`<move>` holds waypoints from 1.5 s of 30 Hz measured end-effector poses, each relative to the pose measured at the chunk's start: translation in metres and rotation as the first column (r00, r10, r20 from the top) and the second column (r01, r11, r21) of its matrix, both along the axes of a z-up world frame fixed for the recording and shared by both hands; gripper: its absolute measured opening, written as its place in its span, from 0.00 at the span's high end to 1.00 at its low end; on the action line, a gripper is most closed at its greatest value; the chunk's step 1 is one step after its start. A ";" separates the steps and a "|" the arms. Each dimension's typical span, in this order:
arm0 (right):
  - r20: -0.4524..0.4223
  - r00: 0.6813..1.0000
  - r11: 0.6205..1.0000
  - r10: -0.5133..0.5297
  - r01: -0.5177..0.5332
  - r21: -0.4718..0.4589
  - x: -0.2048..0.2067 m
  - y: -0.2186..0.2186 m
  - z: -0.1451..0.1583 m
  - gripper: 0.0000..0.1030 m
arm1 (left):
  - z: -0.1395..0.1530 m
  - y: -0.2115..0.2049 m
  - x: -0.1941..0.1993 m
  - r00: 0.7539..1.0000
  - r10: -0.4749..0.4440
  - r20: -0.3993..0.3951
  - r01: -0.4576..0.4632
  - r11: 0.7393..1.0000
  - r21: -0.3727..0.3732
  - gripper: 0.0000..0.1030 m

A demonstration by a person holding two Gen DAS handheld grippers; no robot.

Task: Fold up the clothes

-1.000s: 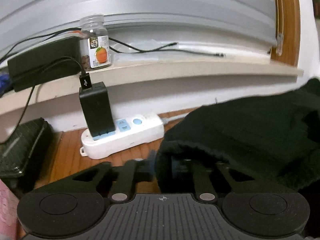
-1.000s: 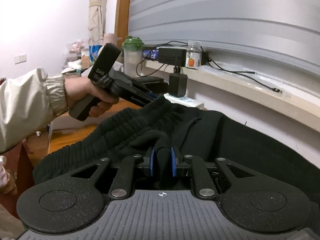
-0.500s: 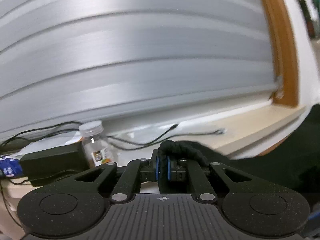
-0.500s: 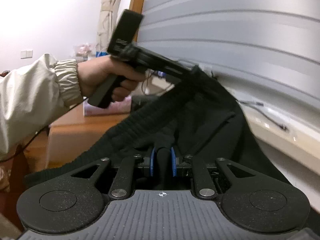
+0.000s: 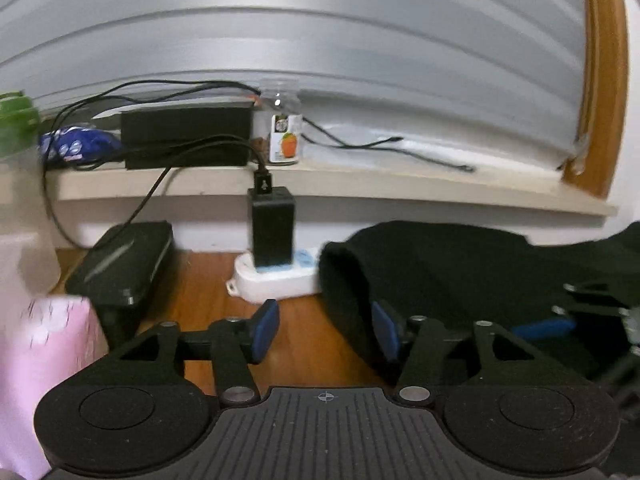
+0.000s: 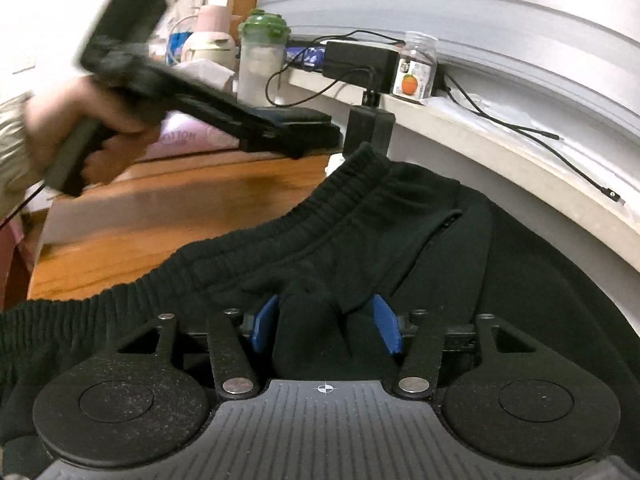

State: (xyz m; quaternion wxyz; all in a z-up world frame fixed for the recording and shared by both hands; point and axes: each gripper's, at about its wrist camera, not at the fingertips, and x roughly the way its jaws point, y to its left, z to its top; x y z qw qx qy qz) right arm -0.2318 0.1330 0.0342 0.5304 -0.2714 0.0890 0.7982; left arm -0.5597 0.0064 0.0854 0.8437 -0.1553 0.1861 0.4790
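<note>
The left hand-held gripper (image 5: 325, 328) is seen w/ its blue pads (image 5: 264, 330) spread wide, released, nothing clamped betw. them; bare wooden bench (image 5: 304, 344) shows in the gap. The waistband end of the black trousers (image 5: 460, 276) is draped just ahead and to the right, and the right pad is touched or overlapped by the cloth edge; exact contact can't be told. Straight ahead of this hand-held gripper a white power strip (image 5: 276, 284) is laid on the bench, w/ a black charger (image 5: 273, 230) plugged upright in it. Ahead-left a black case (image 5: 120, 264) is seen, and a pink box (image 5: 44, 376) close on the left. In the right wrist view the right hand-held gripper (image 6: 326, 326) is also opened wide, pads apart, w/ a raised fold of the black trousers (image 6: 360, 248) standing betw. them but not pinched; neither pad is clearly pressed on it. The ribbed waistband (image 6: 256, 232) is run from lower left up to ahead-centre, and the rest of the garment is spread flat ahead and to the right, on the bench by the window sill (image 6: 500, 148). Up-left, the left hand-held gripper (image 6: 292, 122) is held above the bench in the person's hand (image 6: 100, 120), blurred, clear of the cloth. A small jar (image 6: 416, 66) and a green-lidded shaker bottle (image 6: 262, 64) are stood on the sill far ahead.
</note>
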 end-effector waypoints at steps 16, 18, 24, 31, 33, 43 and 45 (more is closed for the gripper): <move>0.044 0.948 0.949 0.315 -0.314 -0.030 -0.099 -0.119 0.001 0.36 | -0.038 -0.062 0.037 0.970 -0.232 -0.069 0.228 0.972 -0.058 0.69; 0.044 0.940 0.941 0.339 -0.337 -0.044 -0.114 -0.131 -0.003 0.36 | -0.036 -0.061 0.038 0.969 -0.231 -0.083 0.226 0.972 -0.062 0.68; 0.076 0.939 0.941 0.337 -0.334 -0.053 -0.127 -0.151 -0.013 0.34 | -0.035 -0.065 0.047 0.971 -0.201 -0.130 0.198 0.980 -0.031 0.68; 0.127 0.947 0.956 0.294 -0.292 -0.031 -0.137 -0.166 -0.021 0.25 | -0.035 -0.063 0.048 0.976 -0.177 -0.128 0.175 0.984 -0.029 0.68; 0.164 0.948 0.961 0.274 -0.278 0.000 -0.141 -0.174 -0.028 0.24 | -0.035 -0.063 0.050 0.976 -0.169 -0.135 0.167 0.986 -0.024 0.68; 0.349 0.924 0.963 0.155 -0.220 0.156 -0.166 -0.178 -0.058 0.25 | -0.036 -0.055 0.052 0.983 -0.133 -0.129 0.129 0.991 -0.039 0.68; 0.375 0.916 0.958 0.142 -0.223 0.182 -0.167 -0.181 -0.062 0.29 | -0.035 -0.054 0.052 0.983 -0.131 -0.126 0.127 0.991 -0.043 0.68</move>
